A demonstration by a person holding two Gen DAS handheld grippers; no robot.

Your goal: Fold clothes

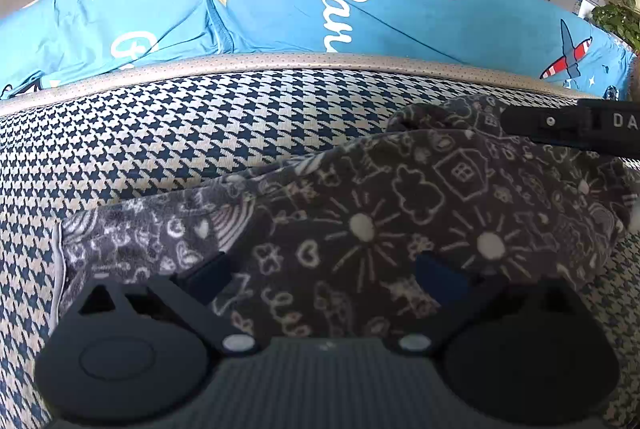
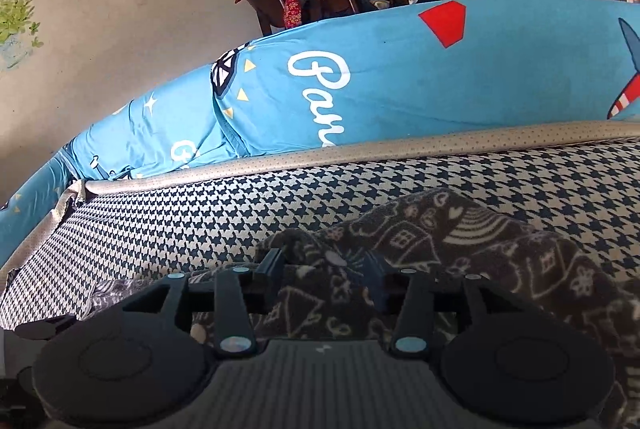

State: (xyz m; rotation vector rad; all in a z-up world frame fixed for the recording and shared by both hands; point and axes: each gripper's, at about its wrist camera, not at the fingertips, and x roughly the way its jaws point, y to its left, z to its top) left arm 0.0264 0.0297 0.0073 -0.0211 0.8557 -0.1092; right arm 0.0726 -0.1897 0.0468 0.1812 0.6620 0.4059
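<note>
The dark printed garment point(image 1: 400, 221) lay bunched on the houndstooth cushion point(image 1: 168, 133), from centre out to 3 o'clock in the left wrist view. The left gripper point(image 1: 324, 269) stood released, jaws wide apart over the cloth, nothing pinched. The right gripper point(image 2: 326, 265) had its jaws part-open with a fold of the garment between them; pads looked loose on the cloth, not clamped, so the grip read as let go.

Risks, as a judgement: the soft fleece could cling to the right pads and drag the fold out of shape; with neither gripper pinching, the bunched layers could slump; a left grab could catch two layers.

The left wrist view showed the pale hem at 9 o'clock point(image 1: 56, 261) and the right gripper's finger at 3 o'clock. The right wrist view showed the cushion's left corner at 9 o'clock point(image 2: 76, 193) and the blue cover point(image 2: 400, 77) behind.
</note>
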